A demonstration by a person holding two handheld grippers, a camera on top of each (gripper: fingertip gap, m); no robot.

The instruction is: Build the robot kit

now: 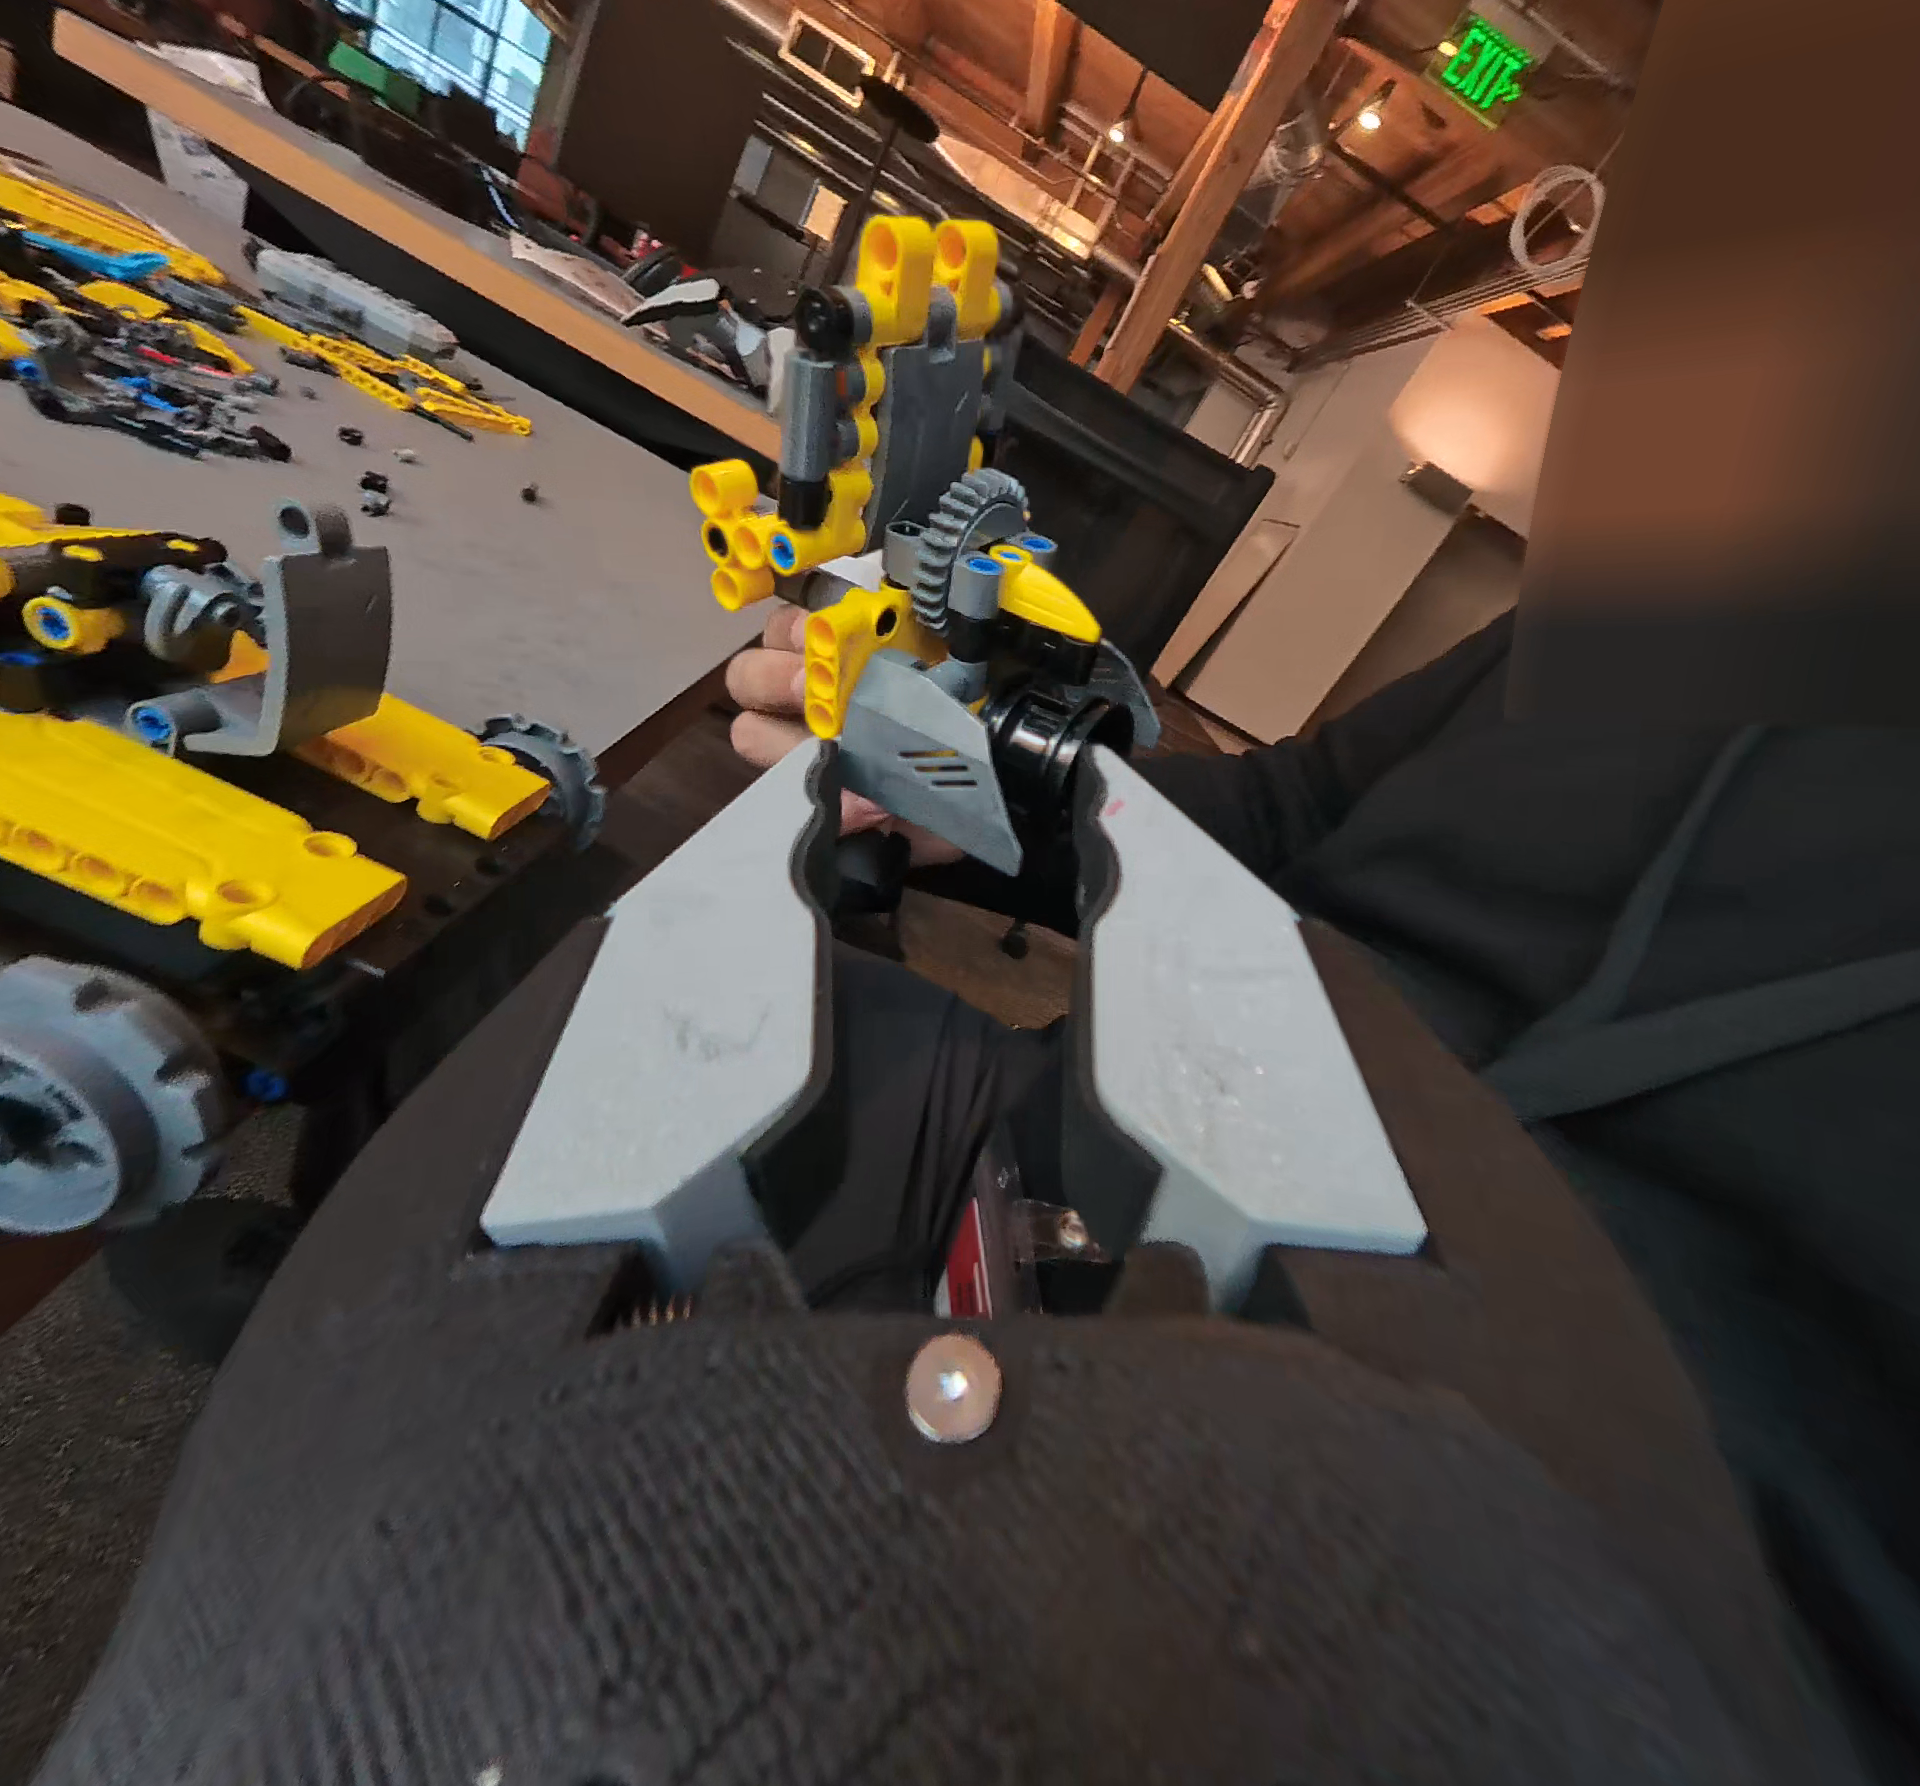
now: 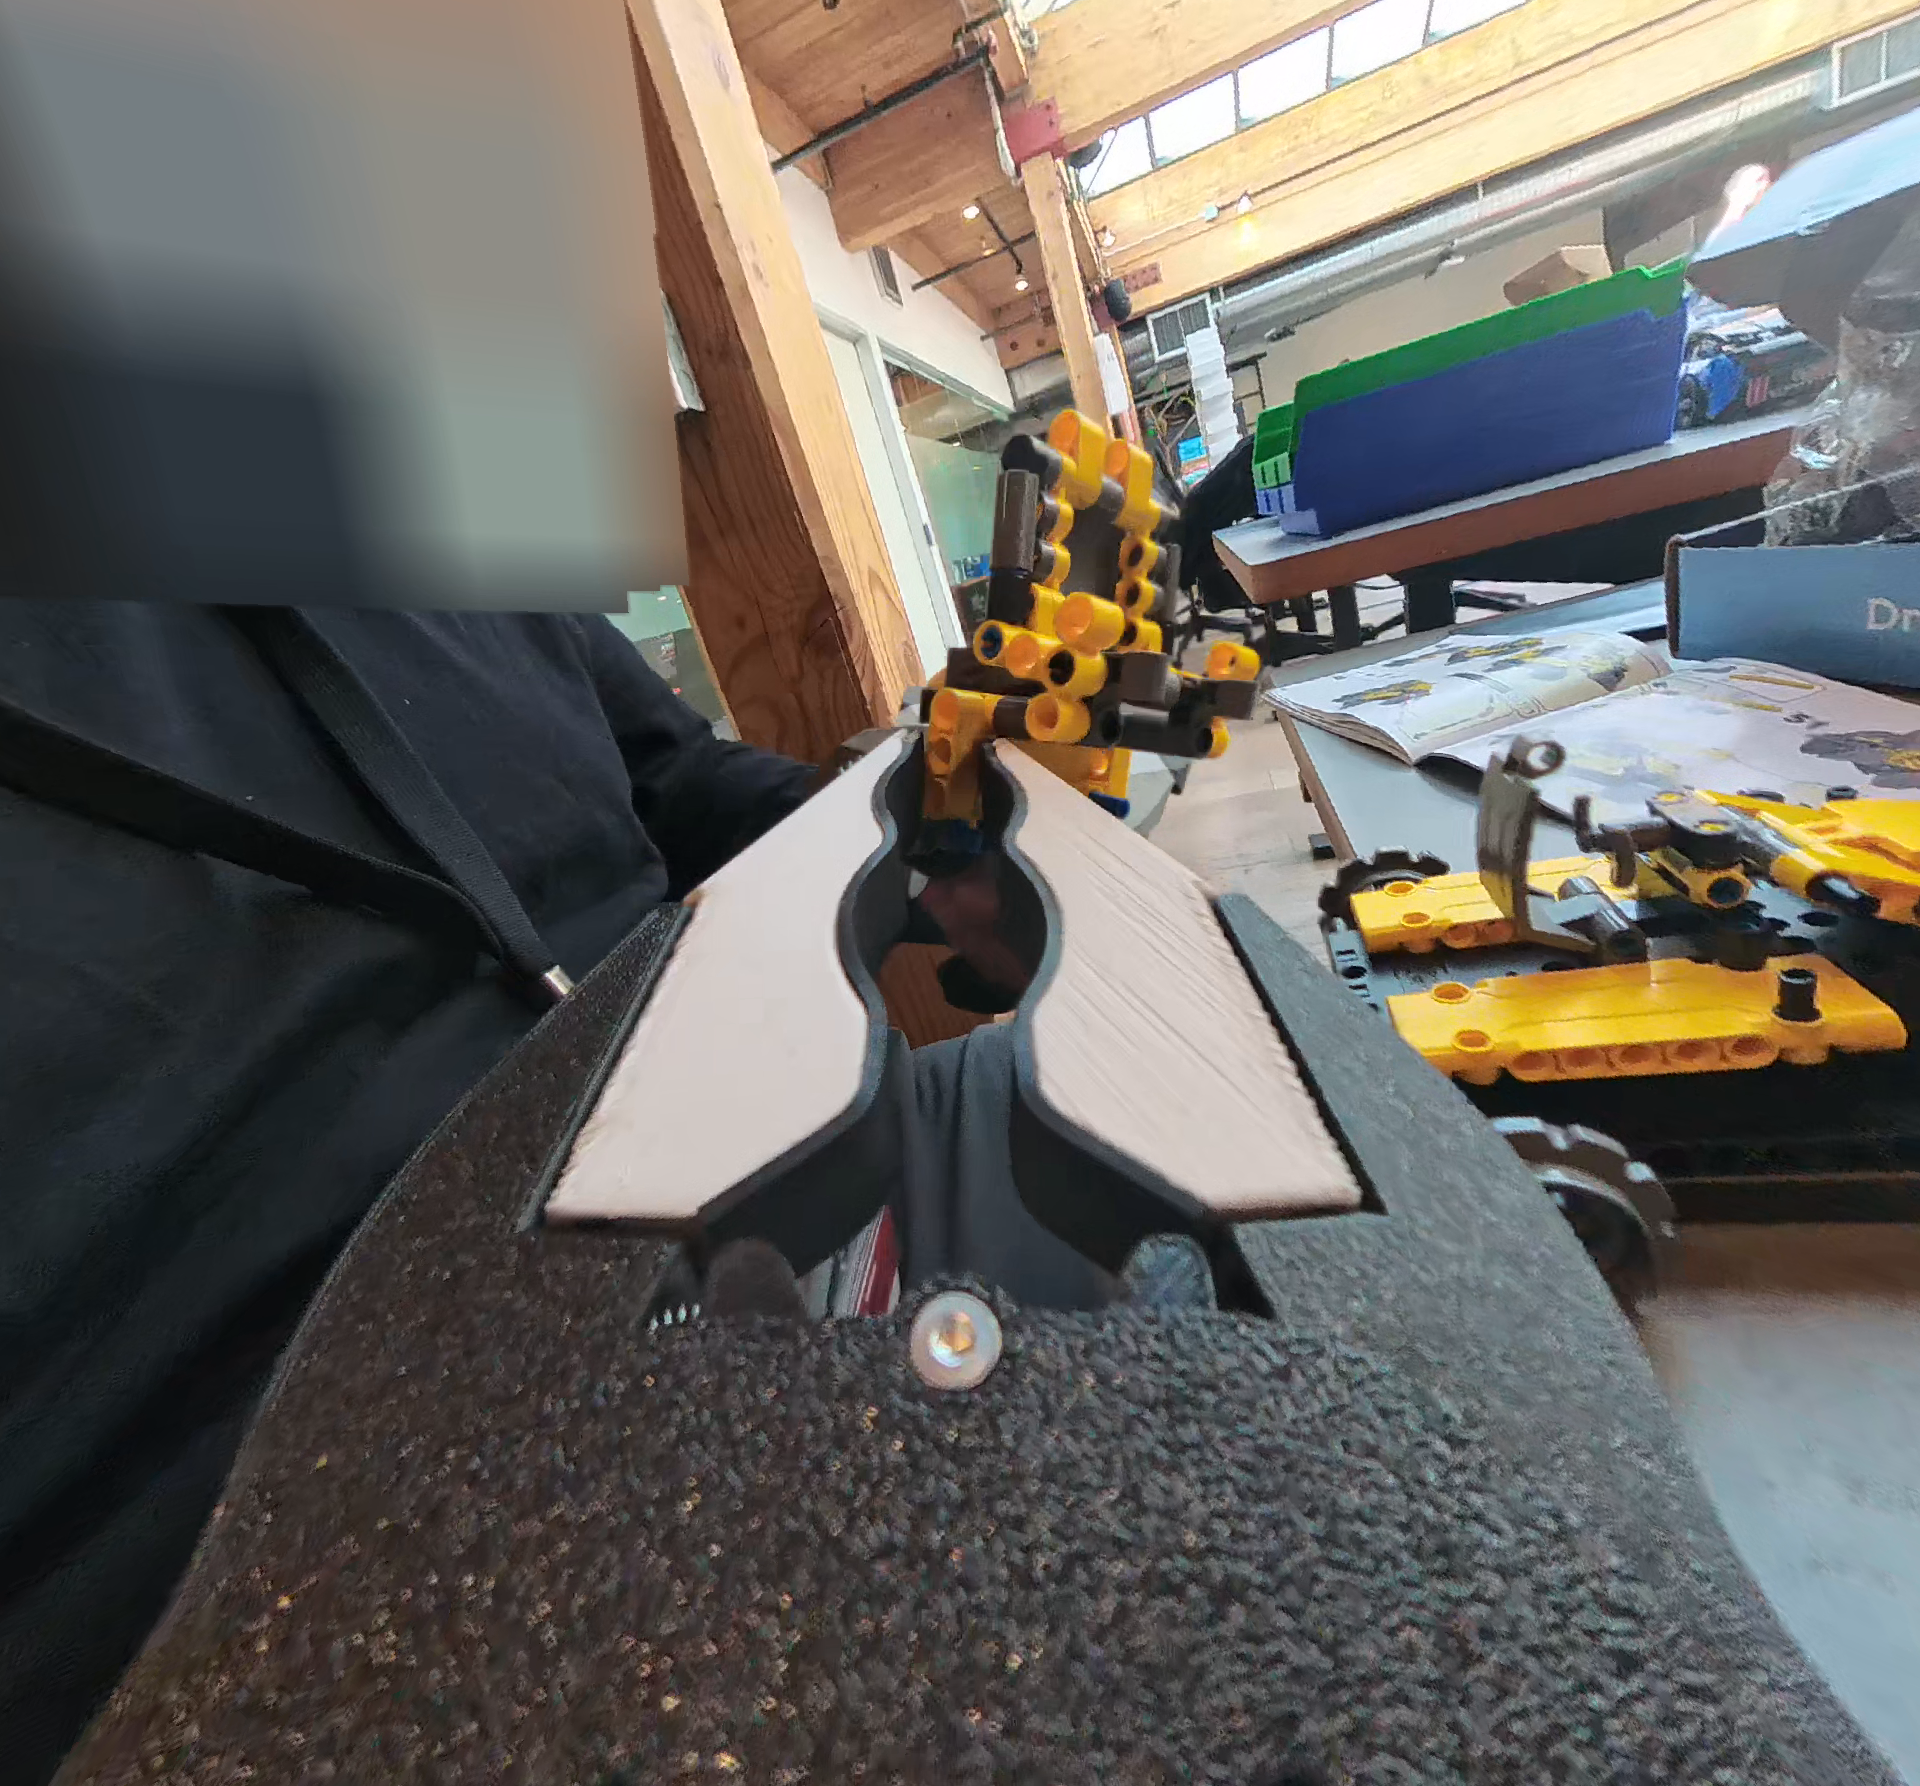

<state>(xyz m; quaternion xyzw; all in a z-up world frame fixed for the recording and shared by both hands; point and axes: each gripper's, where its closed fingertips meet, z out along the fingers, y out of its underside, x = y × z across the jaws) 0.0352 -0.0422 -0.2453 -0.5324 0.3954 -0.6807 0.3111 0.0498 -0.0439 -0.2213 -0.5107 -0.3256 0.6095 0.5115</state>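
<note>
Hovering mid-frame in both wrist views is a small yellow-and-grey brick assembly, lifted clear of the table and held up in front of a person in a dark hoodie. My read: it sits up there so both claws can get at it from opposite sides.

The right gripper has its pale fingers nearly together, pinching a yellow beam at the assembly's lower edge, so that looks like the carrying grip. The left gripper is spread wider; the grey wedge panel and a black ring sit between its tips, but whether the pads actually press on them I cannot tell. A bare hand shows just behind the assembly at centre left of the left wrist view.

Lower left there, the larger yellow vehicle chassis rests on the table, loose parts scattered beyond at upper left. At right in the right wrist view lies an open instruction booklet; blue and green bins stand farther back.
</note>
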